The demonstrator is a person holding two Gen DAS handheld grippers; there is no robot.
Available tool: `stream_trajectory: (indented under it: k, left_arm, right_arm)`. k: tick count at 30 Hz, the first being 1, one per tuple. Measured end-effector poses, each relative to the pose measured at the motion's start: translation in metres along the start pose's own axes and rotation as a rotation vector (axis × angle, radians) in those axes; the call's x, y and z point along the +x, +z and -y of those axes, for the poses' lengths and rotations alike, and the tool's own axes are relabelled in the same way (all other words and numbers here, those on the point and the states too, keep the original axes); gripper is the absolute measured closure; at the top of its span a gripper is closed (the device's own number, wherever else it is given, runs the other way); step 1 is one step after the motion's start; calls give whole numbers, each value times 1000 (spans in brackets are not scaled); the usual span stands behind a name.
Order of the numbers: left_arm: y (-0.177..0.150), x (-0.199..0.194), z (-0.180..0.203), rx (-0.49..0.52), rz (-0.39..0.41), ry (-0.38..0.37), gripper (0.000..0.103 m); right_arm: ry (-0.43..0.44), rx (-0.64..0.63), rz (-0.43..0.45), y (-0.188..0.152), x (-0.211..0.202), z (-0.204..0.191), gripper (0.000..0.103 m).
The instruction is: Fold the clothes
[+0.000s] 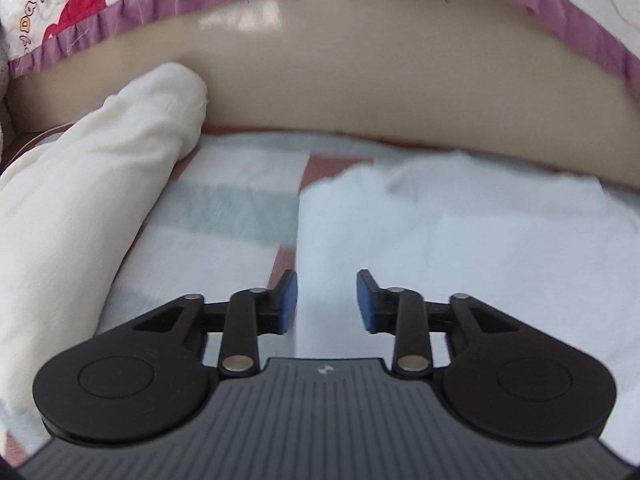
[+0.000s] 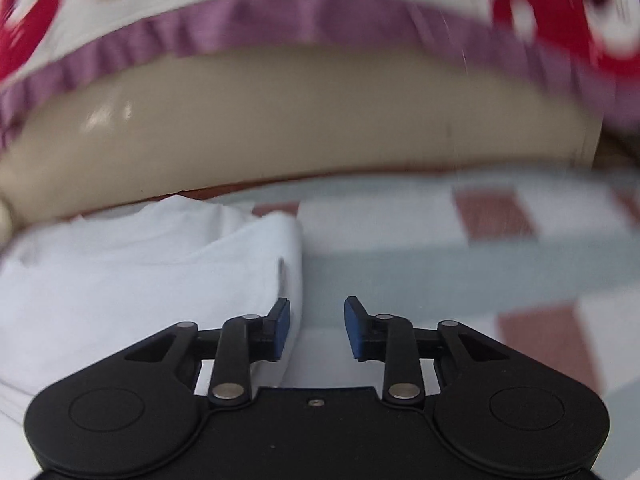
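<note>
A: What is the left gripper [image 1: 327,300] doing?

B: Its jaws are standing apart, and nothing is pressing on the blue pads [image 1: 289,298]. The left edge of the white garment [image 1: 460,232] is running up between them from below, so the pads are flanking that edge without pinching it.

A: And the right gripper [image 2: 317,328]?

B: The same: jaws parted, gripping nothing. Here the garment [image 2: 140,272] is lying to the left, and its folded right edge is passing just beside the left pad [image 2: 281,330]. Whether cloth is touching that pad, I cannot tell. Between the pads I am seeing mostly pale fabric.

A: So where is the garment lying overall?

B: It is lying flat on a checked sheet [image 1: 224,200] with white, grey-green and reddish squares, stretching away from both grippers toward a beige board [image 1: 380,100] at the far side.

A: Anything else around it?

B: A rolled cream blanket [image 1: 92,200] is lying well to the left of the left gripper, apart from the garment. Above the board a quilt [image 2: 280,20] with a purple frill and red shapes is hanging; the right view of it is blurring.
</note>
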State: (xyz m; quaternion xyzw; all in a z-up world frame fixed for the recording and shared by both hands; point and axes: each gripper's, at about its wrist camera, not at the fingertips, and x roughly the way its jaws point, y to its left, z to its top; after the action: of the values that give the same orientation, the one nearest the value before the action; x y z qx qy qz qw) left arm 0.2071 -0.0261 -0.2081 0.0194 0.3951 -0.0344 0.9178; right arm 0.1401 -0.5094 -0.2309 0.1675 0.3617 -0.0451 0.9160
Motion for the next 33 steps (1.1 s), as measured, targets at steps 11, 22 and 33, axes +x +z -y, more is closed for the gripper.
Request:
stream_trajectory:
  k: [11, 22, 33]
  left_arm:
    - [-41, -2, -10, 93, -80, 57, 75]
    - [-49, -55, -16, 162, -243, 107, 70]
    - [-112, -159, -50, 203, -545, -283, 52]
  right_arm:
    - [118, -79, -21, 0, 14, -4, 98]
    - [-110, 123, -60, 5, -8, 26, 87]
    - [324, 298, -522, -41, -136, -17, 46]
